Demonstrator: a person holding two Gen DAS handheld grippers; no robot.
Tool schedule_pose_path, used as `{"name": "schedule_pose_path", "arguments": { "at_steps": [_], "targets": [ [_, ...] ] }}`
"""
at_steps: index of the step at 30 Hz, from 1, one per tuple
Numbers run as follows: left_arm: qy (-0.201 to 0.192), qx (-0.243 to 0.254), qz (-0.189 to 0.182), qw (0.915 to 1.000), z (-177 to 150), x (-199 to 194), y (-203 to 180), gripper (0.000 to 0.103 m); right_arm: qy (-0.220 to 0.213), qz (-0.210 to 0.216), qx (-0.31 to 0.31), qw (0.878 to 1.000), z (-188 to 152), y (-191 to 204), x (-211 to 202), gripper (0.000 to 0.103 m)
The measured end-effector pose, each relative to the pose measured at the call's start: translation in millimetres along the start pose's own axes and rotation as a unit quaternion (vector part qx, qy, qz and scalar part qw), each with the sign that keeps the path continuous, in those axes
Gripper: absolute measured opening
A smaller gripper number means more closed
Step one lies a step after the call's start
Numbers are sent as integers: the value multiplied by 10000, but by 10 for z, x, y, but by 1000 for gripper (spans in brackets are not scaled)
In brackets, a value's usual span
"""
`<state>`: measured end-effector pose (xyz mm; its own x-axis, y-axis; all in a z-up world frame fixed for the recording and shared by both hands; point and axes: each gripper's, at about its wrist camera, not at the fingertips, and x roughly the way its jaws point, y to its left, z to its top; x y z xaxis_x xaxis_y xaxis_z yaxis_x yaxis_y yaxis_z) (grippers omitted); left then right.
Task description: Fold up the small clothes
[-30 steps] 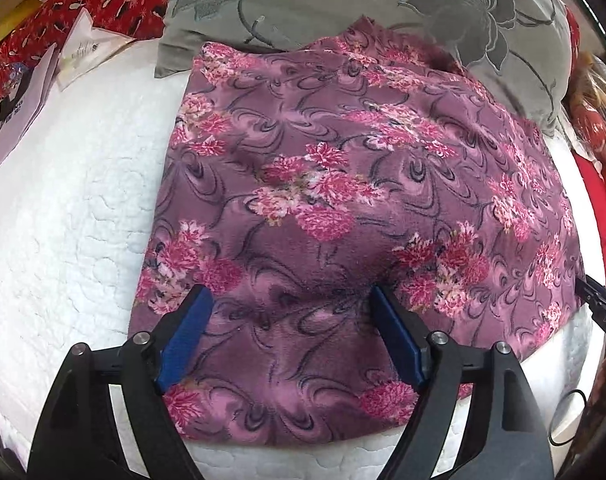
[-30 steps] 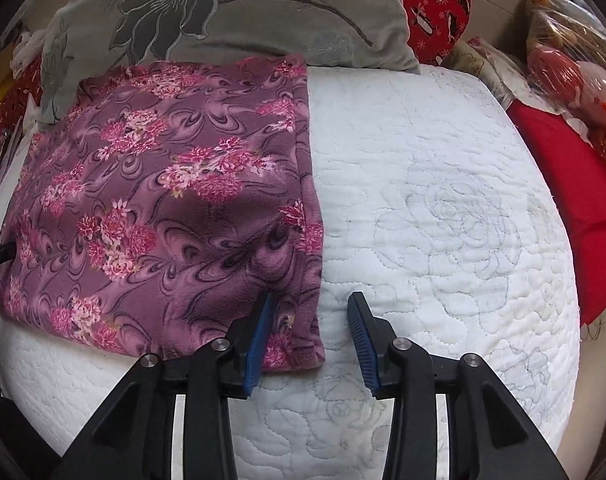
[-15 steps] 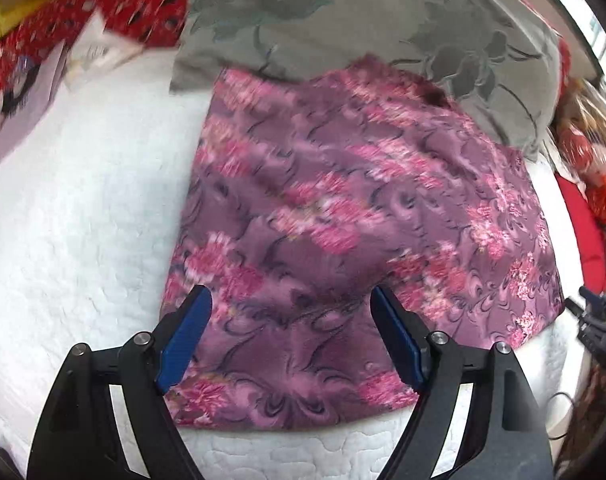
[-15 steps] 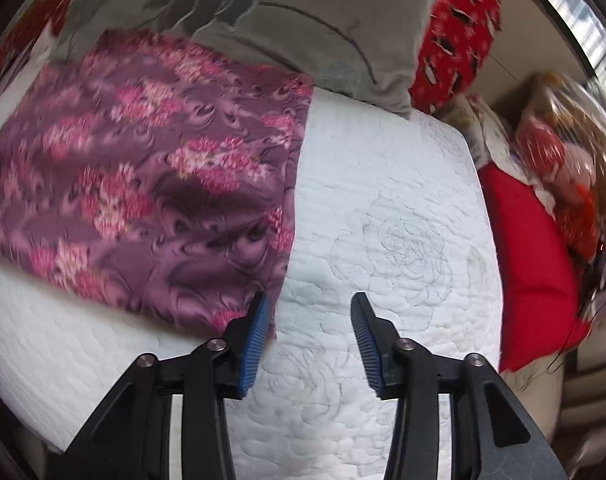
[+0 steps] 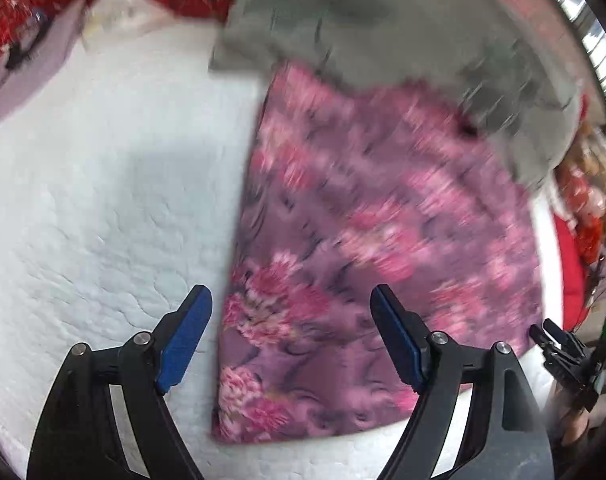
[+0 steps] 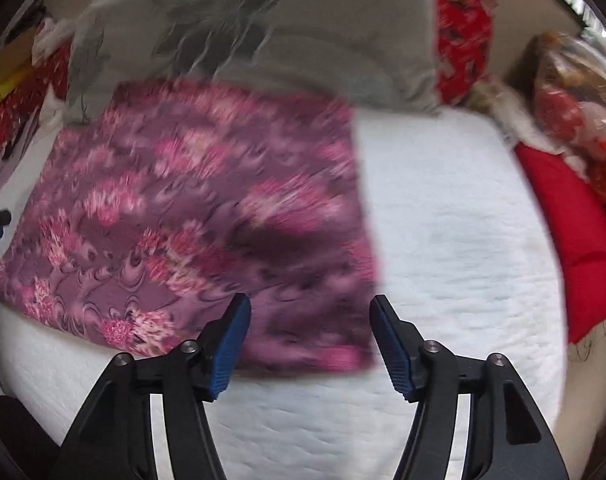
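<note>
The right claw (image 6: pixel 309 338) hangs over the near right corner of a folded purple floral cloth (image 6: pixel 191 216), its blue pads (image 6: pixel 229 344) opening, nothing pressed between them. The cloth lies flat on a white quilted bed (image 6: pixel 455 240). A grey pillow (image 6: pixel 263 36) overlaps its far edge; a red cushion (image 6: pixel 579 240) sits at the right. The picture is motion-blurred

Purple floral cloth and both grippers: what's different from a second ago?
The right gripper is opening and has slid to straddle the cloth's near right corner. The left gripper has shifted to the cloth's left edge, jaws as wide as before. Neither grips anything. The purple floral cloth lies folded on the white quilt as before.
</note>
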<state>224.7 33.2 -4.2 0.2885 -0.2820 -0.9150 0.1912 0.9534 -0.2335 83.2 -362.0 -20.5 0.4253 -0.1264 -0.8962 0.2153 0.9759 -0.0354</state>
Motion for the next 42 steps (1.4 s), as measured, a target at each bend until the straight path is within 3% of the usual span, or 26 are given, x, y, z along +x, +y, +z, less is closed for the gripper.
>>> {"name": "schedule_pose_path", "arguments": {
  "at_steps": [1, 2, 4, 6, 11, 16, 20, 22, 24, 26, 27, 28, 29, 37, 40, 42],
  "targets": [
    [220, 38, 47, 9997, 1, 119, 35, 82, 483, 17, 6, 9988, -22, 75, 235, 63],
    [333, 31, 14, 9994, -14, 175, 70, 82, 632, -107, 55, 9979, -6, 110, 322, 65],
    [262, 47, -287, 9992, -5, 59, 123, 82, 406, -273, 215, 9986, 87, 205, 204, 65],
    [176, -35, -661, 9976, 69, -97, 229, 82, 173, -81, 212, 9996, 163, 362, 42, 65],
    [194, -223, -904, 9955, 350, -284, 539, 82, -63, 609, -957, 9935, 173, 1399, -167, 66],
    [482, -490, -1089, 9917, 505, -242, 787, 82, -293, 1361, -2318, 9628, -63, 2596, -201, 66],
    [678, -509, -1236, 9887, 591, -178, 842, 82, -421, 1095, -3262, 9380, -290, 3265, -53, 67],
    [728, -473, -1272, 9881, 632, -147, 843, 82, -803, 657, -3599, 9272, -357, 3509, 7, 67],
    [787, -511, -1372, 9861, 675, -127, 867, 82, -1198, 435, -3636, 9228, -339, 3577, 39, 66],
    [893, -674, -1570, 9813, 732, -54, 877, 81, -1394, 246, -3458, 9276, -234, 3583, 120, 64],
    [957, -769, -1689, 9780, 758, -13, 884, 82, -1441, 232, -3370, 9301, -214, 3601, 137, 55],
    [1032, -855, -1811, 9743, 786, 37, 880, 82, -1514, 220, -3276, 9323, -176, 3602, 160, 29],
    [1104, -939, -1924, 9706, 815, 94, 867, 82, -1517, 224, -3219, 9343, -184, 3646, 146, 16],
    [1483, -933, -2163, 9605, 1017, 443, 452, 81, -2256, 690, -2376, 9423, -79, 3150, -415, 10],
    [1430, -767, -2109, 9640, 1060, 472, 246, 79, -2264, 866, -2186, 9452, -43, 3053, -467, 10],
    [1389, -574, -1982, 9686, 1081, 469, 103, 51, -2254, 972, -2073, 9470, -28, 3008, -473, 10]
  ]
}}
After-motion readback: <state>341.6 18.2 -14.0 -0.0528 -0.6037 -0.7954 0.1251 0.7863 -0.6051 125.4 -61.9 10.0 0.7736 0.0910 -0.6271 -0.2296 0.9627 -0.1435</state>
